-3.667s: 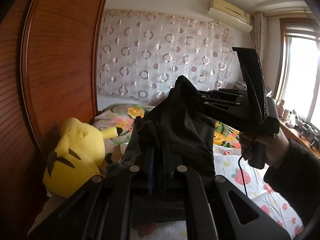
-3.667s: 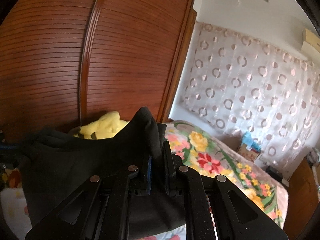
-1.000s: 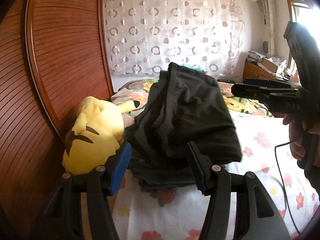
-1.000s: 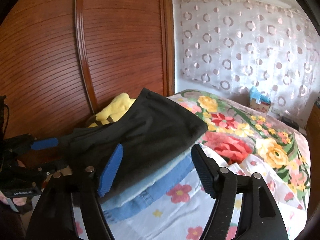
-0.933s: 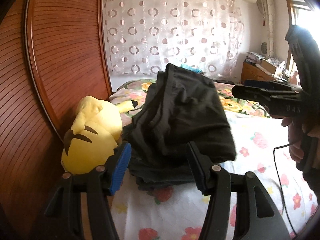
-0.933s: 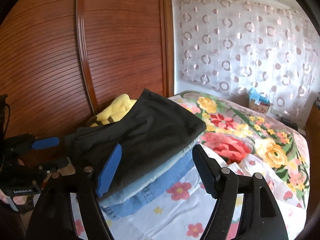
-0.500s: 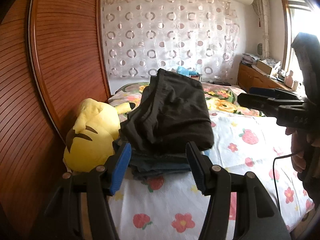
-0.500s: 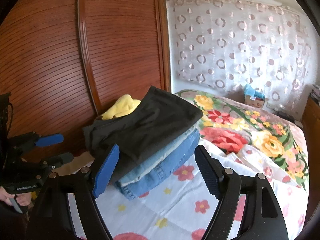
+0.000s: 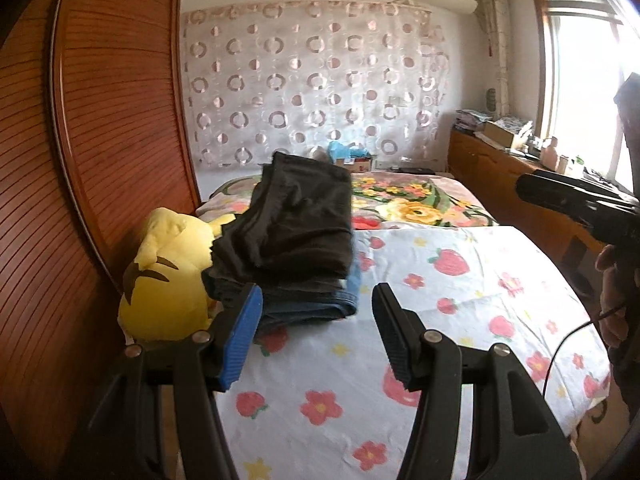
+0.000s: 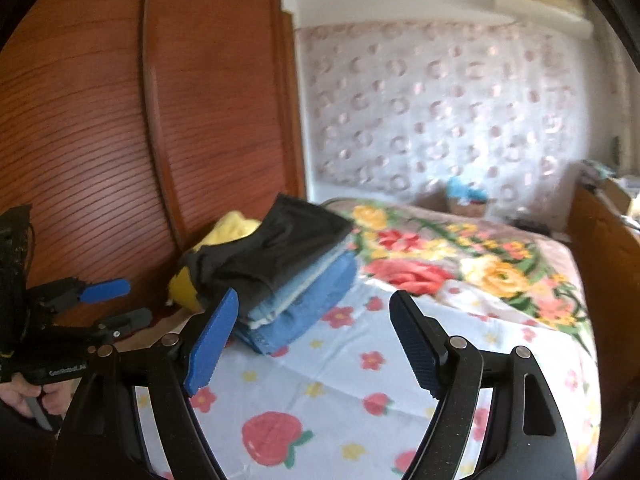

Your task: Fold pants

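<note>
The folded black pants (image 9: 300, 224) lie on top of a stack of folded blue jeans (image 9: 320, 304) on the bed, beside the yellow plush toy. In the right wrist view the black pants (image 10: 276, 252) top the blue stack (image 10: 316, 300). My left gripper (image 9: 316, 336) is open and empty, a short way back from the stack. My right gripper (image 10: 316, 340) is open and empty, also back from the stack. The left gripper also shows in the right wrist view (image 10: 108, 304), and the right gripper in the left wrist view at the right edge (image 9: 580, 200).
A yellow plush toy (image 9: 168, 276) sits left of the stack against the wooden wardrobe (image 9: 100, 140). The bed has a white flowered sheet (image 9: 460, 300) and a floral quilt (image 9: 420, 200) behind. A wooden cabinet (image 9: 520, 184) stands at the right.
Both grippers let go of the black pants, which now rest on the stack. Both have pulled back from it, so the stack looks smaller and farther away.
</note>
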`<state>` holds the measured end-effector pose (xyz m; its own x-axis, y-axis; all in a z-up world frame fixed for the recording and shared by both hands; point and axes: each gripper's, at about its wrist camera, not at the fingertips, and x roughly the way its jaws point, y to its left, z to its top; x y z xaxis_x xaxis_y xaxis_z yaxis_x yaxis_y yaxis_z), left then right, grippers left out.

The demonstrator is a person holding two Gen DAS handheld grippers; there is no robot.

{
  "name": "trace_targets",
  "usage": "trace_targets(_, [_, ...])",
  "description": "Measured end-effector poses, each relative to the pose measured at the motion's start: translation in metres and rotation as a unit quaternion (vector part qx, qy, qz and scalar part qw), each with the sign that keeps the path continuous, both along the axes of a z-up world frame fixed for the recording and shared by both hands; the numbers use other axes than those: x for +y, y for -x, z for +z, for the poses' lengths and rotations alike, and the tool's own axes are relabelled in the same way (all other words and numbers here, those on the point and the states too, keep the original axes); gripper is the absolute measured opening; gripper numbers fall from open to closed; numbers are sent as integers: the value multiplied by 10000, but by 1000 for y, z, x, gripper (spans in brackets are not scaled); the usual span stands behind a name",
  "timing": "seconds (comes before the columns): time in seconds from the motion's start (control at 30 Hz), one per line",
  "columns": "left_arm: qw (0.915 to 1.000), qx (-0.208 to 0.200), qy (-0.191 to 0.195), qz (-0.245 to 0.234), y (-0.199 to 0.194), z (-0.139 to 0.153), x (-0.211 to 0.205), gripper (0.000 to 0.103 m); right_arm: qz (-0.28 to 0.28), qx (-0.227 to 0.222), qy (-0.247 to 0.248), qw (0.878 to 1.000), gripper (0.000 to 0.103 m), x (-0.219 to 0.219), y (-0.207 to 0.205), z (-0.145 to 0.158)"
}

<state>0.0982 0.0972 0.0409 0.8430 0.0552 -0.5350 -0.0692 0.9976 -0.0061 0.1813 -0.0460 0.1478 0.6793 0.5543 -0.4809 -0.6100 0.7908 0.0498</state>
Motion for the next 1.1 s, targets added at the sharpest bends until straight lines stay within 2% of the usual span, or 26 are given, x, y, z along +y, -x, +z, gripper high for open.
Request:
trace_targets(0.3, [9994, -46, -40, -349, 28, 3, -34, 57, -544, -198, -76, 9983, 82, -54, 55, 14])
trace_targets(0.63, [9980, 35, 154, -610, 44, -4, -65, 57, -922, -172, 63, 9956, 82, -98, 95, 0])
trace_targets(0.97, [9970, -12, 80, -769, 47, -2, -96, 57, -1550, -83, -128, 9878, 82, -144, 110, -18])
trace_targets(1.1, [9968, -201, 75, -772, 48, 11, -103, 57, -1777, -100, -193, 9839, 82, -162, 111, -16])
